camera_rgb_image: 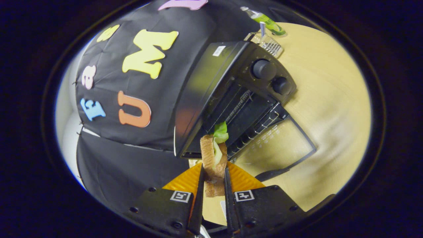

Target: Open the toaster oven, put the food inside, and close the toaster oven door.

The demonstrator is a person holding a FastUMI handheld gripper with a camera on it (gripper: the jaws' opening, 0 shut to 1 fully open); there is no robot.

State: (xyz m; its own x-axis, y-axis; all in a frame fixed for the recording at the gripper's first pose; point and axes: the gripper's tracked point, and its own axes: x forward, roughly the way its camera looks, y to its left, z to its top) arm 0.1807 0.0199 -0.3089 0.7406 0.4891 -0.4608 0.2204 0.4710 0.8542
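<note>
My gripper is shut on a sandwich of two bread slices with green lettuce sticking out at its far end. The sandwich stands on edge between the fingers and is held above the table. Just beyond it sits the black toaster oven, seen tilted, with its glass door folded down flat onto the wooden table. The oven's dark inside and wire rack are open to view, just ahead of the lettuce. Two round knobs sit on the oven's front panel.
Behind the oven stand a small wire basket and a green bottle lying near the table's far edge. Black cloth walls the booth beside the oven. Bare wooden table stretches past the open door.
</note>
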